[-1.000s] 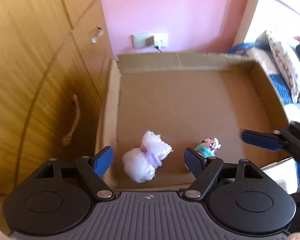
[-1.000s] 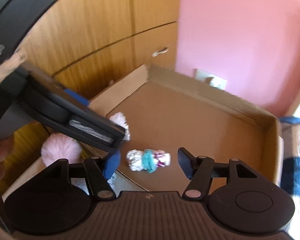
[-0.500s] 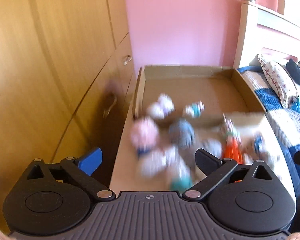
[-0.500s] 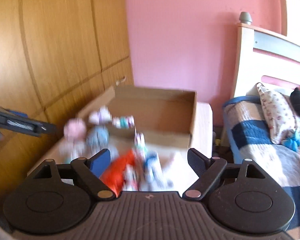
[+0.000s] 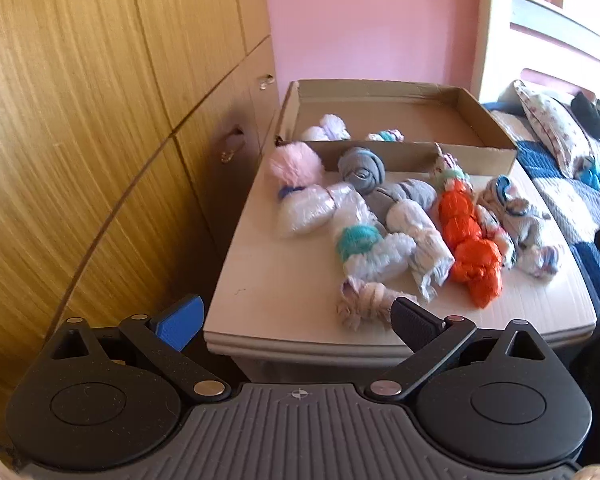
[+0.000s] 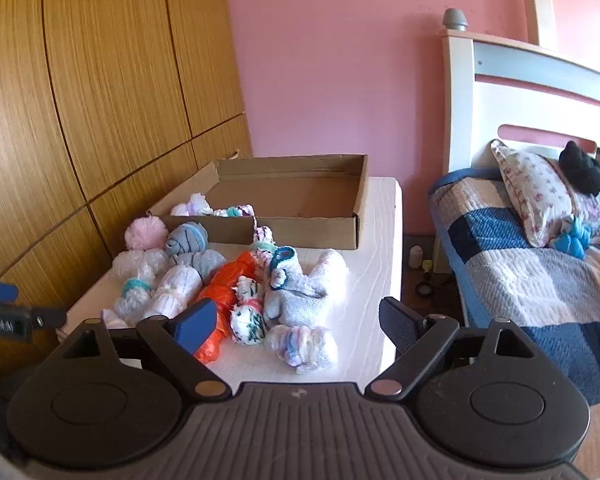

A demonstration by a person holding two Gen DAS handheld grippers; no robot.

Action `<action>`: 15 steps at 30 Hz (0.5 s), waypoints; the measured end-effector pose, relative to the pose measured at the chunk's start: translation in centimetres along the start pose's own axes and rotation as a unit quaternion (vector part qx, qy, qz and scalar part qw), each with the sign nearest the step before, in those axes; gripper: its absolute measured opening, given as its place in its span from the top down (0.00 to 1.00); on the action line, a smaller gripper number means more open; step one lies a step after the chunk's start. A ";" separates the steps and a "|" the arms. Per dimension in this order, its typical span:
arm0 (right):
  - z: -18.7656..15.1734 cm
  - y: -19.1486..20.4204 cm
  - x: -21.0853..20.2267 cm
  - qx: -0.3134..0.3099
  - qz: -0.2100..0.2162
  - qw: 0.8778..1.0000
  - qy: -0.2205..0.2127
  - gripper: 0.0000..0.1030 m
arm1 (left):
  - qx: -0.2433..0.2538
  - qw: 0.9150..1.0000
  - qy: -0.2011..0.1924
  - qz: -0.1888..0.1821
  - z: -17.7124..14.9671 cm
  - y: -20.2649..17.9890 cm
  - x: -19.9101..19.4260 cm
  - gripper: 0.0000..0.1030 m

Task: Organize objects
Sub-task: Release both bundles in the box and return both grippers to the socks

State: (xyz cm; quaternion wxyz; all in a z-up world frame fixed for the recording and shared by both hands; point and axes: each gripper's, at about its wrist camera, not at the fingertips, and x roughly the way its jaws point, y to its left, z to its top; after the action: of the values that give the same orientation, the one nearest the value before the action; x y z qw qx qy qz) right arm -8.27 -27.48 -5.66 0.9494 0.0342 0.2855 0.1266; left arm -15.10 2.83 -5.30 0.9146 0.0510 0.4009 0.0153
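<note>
Between picks: two sock bundles already lie in the cardboard box, the rest heaped on the bench before it. The left hand-held gripper gapes empty; the right hand-held gripper is opening, nothing between its jaws. Next, I judge, comes closing on a near bundle, perhaps the orange bundle

Both views are bright with warm daylight coming from the right, where the bed and headboard look pale and slightly washed out. The tabletop is evenly lit, and the rolled socks cast only soft, short shadows. Both pictures are sharp, without motion blur. Fisheye distortion bows the wardrobe panel lines strongly toward the edges, and the corners darken to black.
</note>
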 end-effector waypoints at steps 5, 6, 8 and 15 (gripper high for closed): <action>0.3 -0.1 1.2 0.028 0.000 1.000 0.003 0.13 | 0.016 1.000 0.000 -0.009 -1.7 0.3 0.7 0.01; 0.5 -0.1 1.5 0.035 -0.001 0.999 0.004 0.13 | 0.020 1.000 0.001 -0.009 -2.0 0.4 0.8 0.01; 1.1 -0.1 2.1 0.040 0.000 0.999 0.005 0.13 | 0.041 0.999 0.003 -0.006 -2.2 0.6 0.8 0.01; 2.0 0.2 2.7 0.045 -0.007 0.999 -0.012 0.08 | 0.047 0.999 -0.004 -0.027 -1.4 1.2 1.1 0.01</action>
State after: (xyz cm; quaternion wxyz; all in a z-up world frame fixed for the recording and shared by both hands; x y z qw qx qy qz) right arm -5.08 -26.55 -5.40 0.9511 0.0761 0.2798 0.1067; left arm -15.40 4.24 -6.93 0.9129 0.0833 0.3985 -0.0286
